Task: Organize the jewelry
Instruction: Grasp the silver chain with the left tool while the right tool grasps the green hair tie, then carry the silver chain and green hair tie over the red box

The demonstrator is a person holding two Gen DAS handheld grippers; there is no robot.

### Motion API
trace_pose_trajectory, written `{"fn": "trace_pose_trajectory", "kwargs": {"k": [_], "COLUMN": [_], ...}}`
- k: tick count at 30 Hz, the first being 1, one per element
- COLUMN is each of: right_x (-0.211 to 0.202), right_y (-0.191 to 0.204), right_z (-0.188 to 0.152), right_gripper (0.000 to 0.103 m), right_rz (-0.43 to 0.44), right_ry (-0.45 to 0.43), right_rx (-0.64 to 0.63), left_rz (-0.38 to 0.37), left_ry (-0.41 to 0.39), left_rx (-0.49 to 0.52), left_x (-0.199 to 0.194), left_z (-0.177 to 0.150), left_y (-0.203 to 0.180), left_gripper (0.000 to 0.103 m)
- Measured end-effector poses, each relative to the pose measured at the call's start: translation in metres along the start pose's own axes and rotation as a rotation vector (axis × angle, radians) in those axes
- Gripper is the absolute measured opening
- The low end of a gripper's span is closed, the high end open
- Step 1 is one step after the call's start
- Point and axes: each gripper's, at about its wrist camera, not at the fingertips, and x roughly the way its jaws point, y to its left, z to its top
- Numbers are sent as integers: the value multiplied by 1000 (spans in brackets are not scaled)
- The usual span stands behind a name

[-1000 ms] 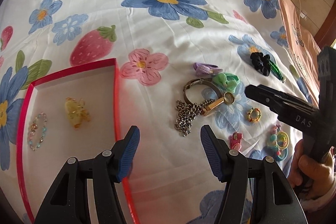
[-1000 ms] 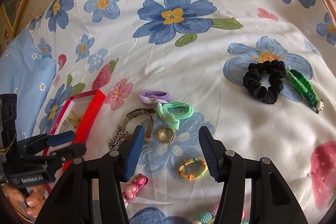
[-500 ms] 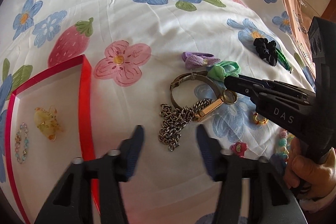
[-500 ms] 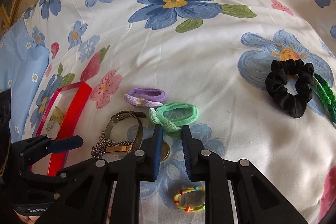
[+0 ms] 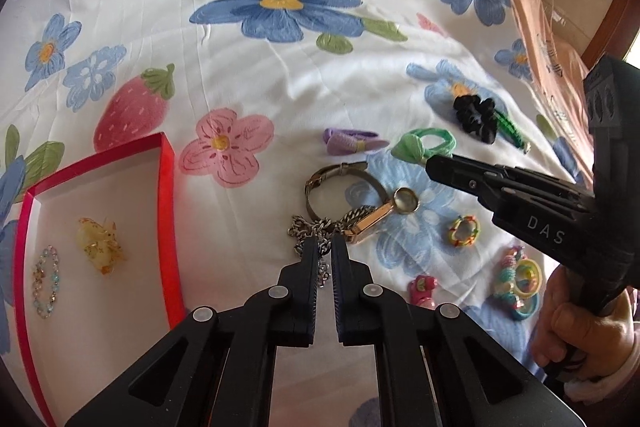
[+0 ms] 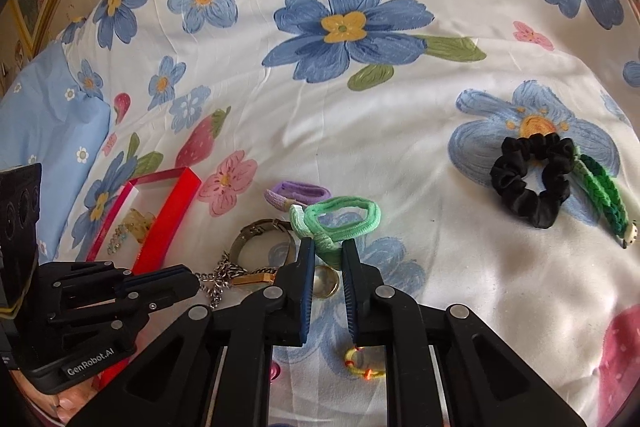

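The left claw (image 5: 325,247) is pressed together on the silver chain (image 5: 310,227), whose links show between its tips on the flowered bed sheet (image 5: 280,75). The chain lies just right of the red box (image 5: 166,183), which holds a yellow hair clip (image 5: 100,245) and a beaded bracelet (image 5: 46,281). The right claw (image 6: 328,247) is closing, its tips on either side of the knotted end of the green hair tie (image 6: 340,221), pinching it. A gold ring (image 6: 325,281) lies just below those tips, and a black scrunchie (image 6: 530,181) is well apart to the right.
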Motion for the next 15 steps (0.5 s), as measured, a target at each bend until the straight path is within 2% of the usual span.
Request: {"fn": "trace_pose_trajectory", "kwargs": {"k": [15], "right_x": [-32], "right_y": [27], "right_z": [-5], "right_gripper": [13], "right_rz": [39], "right_ry": [-47], "right_rx": [-21], "left_rz": [-22], "left_ry": [-154], "left_rx": [-23], "left_x": [-97], "left_z": [-18], "left_y": [10], "left_gripper": [2]}}
